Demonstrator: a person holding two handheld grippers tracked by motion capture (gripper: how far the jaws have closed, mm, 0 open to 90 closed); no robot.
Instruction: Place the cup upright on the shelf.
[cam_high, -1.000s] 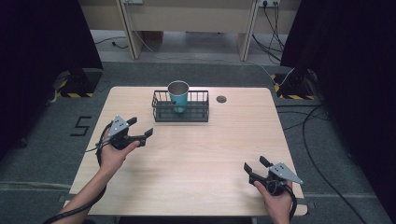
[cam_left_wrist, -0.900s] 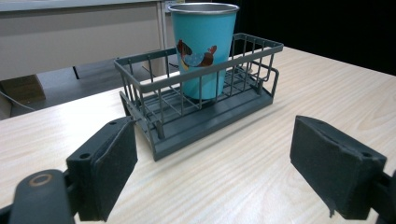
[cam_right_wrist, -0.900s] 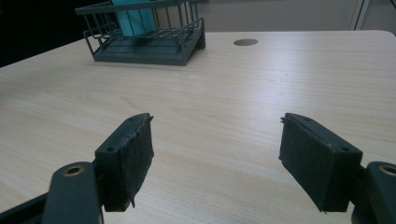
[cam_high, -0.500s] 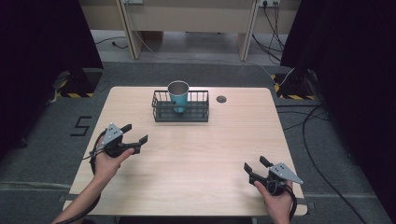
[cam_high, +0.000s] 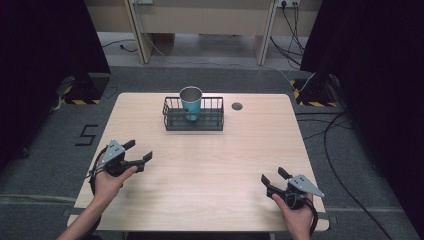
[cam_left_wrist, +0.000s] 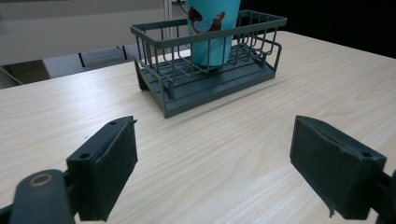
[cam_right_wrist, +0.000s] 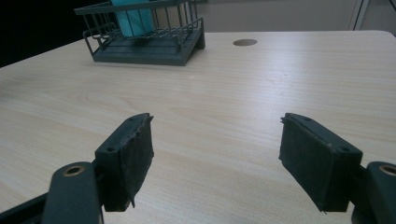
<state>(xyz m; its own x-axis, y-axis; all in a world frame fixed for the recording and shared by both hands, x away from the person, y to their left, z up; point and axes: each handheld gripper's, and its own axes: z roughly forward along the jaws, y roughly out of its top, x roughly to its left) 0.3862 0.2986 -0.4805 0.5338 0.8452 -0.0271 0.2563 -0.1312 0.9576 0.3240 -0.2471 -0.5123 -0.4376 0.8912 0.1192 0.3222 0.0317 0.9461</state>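
Teal cup (cam_high: 190, 102) standing upright inside the wire basket (cam_high: 193, 120); left gripper (cam_high: 137, 153) and right gripper (cam_high: 272, 178), fingers spread and empty, well short of the basket—approach should descend squarely over the cup's rim.

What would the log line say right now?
left gripper: open, holds nothing | right gripper: open, holds nothing | cup: upright in basket | table: both grippers near front
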